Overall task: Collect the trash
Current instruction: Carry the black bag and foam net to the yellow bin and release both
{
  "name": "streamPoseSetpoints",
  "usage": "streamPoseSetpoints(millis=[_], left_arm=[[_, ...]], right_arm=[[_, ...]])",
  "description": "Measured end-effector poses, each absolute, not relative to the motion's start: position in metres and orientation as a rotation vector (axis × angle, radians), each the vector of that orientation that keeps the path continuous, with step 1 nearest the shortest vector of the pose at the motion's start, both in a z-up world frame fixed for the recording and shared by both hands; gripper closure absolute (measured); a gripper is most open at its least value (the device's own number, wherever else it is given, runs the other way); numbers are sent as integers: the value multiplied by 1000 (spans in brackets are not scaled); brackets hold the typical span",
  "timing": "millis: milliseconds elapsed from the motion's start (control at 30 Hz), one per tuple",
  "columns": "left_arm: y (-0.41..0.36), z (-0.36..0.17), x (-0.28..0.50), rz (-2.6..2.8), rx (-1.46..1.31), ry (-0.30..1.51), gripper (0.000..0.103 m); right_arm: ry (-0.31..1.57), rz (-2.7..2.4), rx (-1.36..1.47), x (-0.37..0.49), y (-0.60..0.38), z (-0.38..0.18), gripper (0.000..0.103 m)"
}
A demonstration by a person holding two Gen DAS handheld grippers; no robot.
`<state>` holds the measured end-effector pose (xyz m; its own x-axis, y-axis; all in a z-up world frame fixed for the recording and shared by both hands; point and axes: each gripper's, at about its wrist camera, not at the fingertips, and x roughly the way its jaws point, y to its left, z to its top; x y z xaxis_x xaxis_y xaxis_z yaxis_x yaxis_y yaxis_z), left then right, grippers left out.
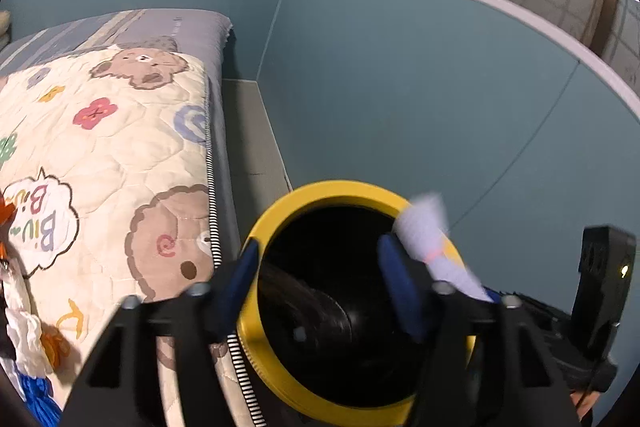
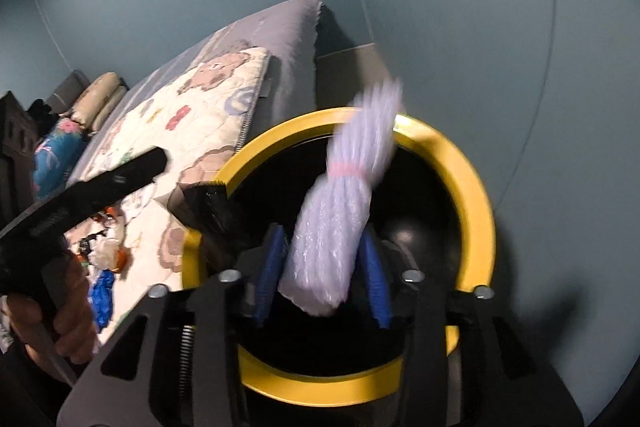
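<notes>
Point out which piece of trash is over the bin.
The pale bundle with a pink band, between the fingers of the right gripper above the yellow-rimmed bin; other scraps lie on the quilt.

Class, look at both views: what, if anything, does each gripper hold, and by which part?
Left gripper: nothing, open. Right gripper: the white bundle sits by its lower end between open fingers; no firm grip visible.
</notes>
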<state>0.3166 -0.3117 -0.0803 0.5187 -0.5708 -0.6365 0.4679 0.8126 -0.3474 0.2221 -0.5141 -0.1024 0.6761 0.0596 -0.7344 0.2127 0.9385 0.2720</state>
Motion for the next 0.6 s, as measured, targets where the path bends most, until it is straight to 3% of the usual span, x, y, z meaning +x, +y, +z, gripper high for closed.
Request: streamPoseSetpoints(millis=[133, 200, 333, 400, 600], left_arm=[[-300, -76, 314, -597, -135, 808, 24], [-290, -72, 309, -563, -120, 777, 12], [-264, -68, 303, -465, -73, 720, 8], [-248, -66, 299, -431, -67, 709, 8], [-194, -58, 287, -336, -67, 680, 8]], right_arm=[[827, -103, 373, 217, -514, -97, 44], [826, -111, 355, 216, -509, -97, 33], [775, -98, 364, 207, -502, -91, 13], [736, -66, 378, 202, -497, -85, 8], [638, 9, 390, 195, -470, -68, 8]])
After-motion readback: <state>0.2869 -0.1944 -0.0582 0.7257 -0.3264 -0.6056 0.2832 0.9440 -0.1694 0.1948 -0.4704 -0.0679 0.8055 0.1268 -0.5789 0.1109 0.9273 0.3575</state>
